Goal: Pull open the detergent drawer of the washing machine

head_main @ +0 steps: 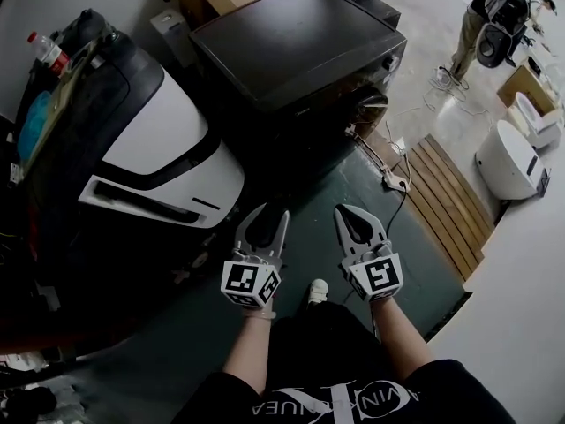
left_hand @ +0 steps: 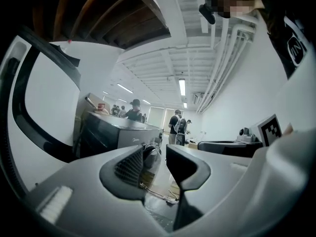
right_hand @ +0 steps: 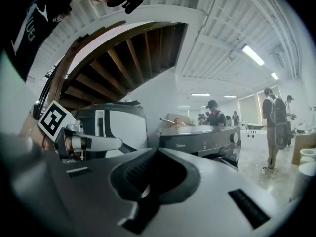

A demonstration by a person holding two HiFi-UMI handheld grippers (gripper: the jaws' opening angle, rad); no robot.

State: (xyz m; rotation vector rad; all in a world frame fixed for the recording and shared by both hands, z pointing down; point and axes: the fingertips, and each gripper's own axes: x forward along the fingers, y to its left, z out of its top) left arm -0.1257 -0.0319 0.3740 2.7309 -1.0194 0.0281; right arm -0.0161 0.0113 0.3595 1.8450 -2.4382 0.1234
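Note:
The dark grey front-loading washing machine (head_main: 300, 51) stands ahead of me, its control panel and door on the side that faces my grippers. It also shows in the left gripper view (left_hand: 113, 132) and, with its round knob (right_hand: 235, 138), in the right gripper view (right_hand: 202, 139). I cannot pick out the detergent drawer on the panel. My left gripper (head_main: 265, 226) hangs over the floor well short of the machine, open and empty (left_hand: 155, 164). My right gripper (head_main: 357, 223) is level beside it, its jaws together with nothing between them (right_hand: 155, 174).
A large white-and-black appliance (head_main: 168, 148) lies tilted at the left, close to my left gripper. A power strip (head_main: 393, 179) with cables lies on the green floor in front of the washer. Wooden slats (head_main: 450, 201), white tubs (head_main: 512, 157) and a person (head_main: 481, 16) are at the right.

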